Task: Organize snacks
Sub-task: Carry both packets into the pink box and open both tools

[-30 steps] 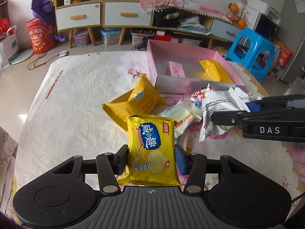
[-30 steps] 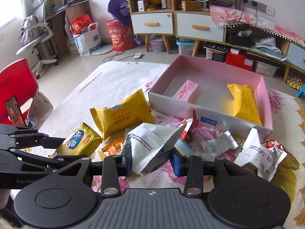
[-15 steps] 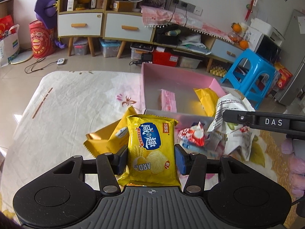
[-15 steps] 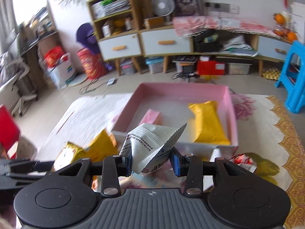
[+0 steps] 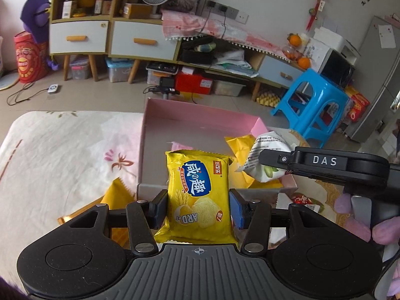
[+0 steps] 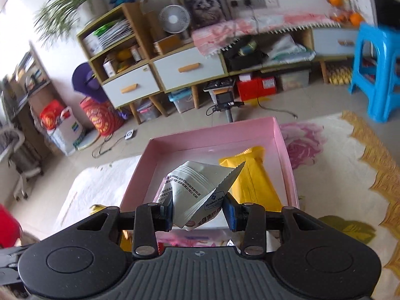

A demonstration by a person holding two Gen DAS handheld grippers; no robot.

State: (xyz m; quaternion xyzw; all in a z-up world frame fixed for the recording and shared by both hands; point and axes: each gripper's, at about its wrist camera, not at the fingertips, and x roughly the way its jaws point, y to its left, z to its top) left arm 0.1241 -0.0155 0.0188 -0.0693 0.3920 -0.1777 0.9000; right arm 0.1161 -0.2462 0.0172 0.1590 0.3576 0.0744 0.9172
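My left gripper is shut on a yellow chip packet with a blue label, held over the near wall of the pink box. My right gripper is shut on a white snack pouch, which hangs above the inside of the pink box. In the left wrist view the white snack pouch and the right gripper's black arm show at the right, over the box's right side. A yellow packet lies in the box, and a pink packet peeks out behind the chip packet.
A flowered cloth covers the table. Another yellow packet and a red wrapper lie on it in front of the box. A blue stool stands past the table's right edge; cabinets line the far wall.
Both grippers carried their packets forward from the loose pile to the pink box. The white pouch went from above the table to above the box's inside, and the right gripper rolled.
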